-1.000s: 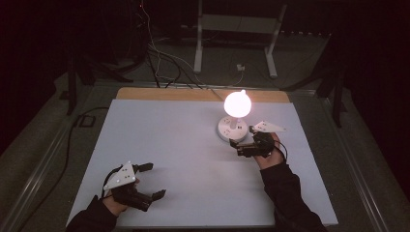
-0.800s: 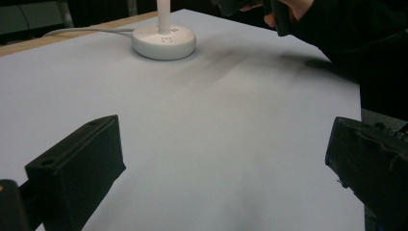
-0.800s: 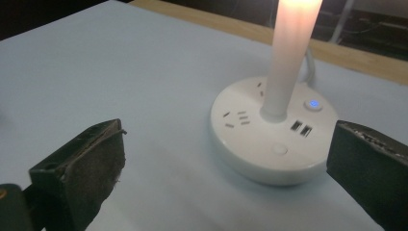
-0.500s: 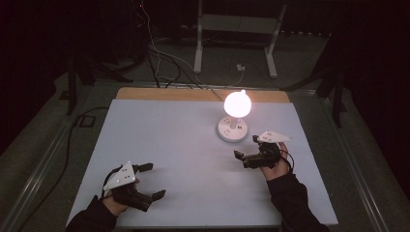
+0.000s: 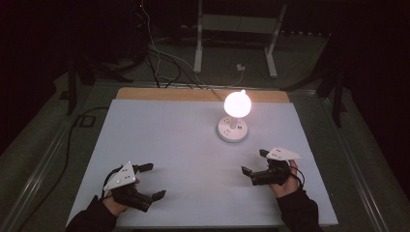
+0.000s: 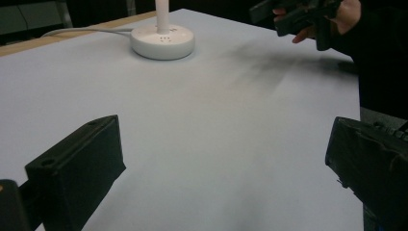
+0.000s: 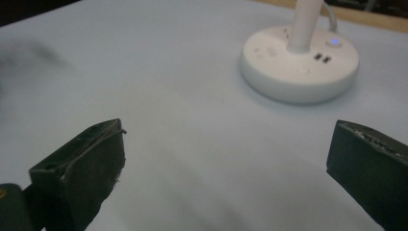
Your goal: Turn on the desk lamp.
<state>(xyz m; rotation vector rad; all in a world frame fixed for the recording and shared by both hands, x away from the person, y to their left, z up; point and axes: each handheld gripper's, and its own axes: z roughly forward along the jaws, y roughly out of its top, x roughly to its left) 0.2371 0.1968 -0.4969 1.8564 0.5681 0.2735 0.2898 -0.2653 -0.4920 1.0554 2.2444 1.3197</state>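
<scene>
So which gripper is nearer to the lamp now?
Right. The right gripper is just in front of the lamp base, slightly to its right; the left gripper sits far off at the table's near left corner.

No readable text, labels or numbers — faint unreadable marks on lamp base (image 7: 299, 62)

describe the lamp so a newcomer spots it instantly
Start at the white table and look toward its far edge, right of centre. There stands the lamp: a round white base with a thin white stem carrying a glowing globe. It is the one lit thing on the table, ahead of the right gripper.
</scene>
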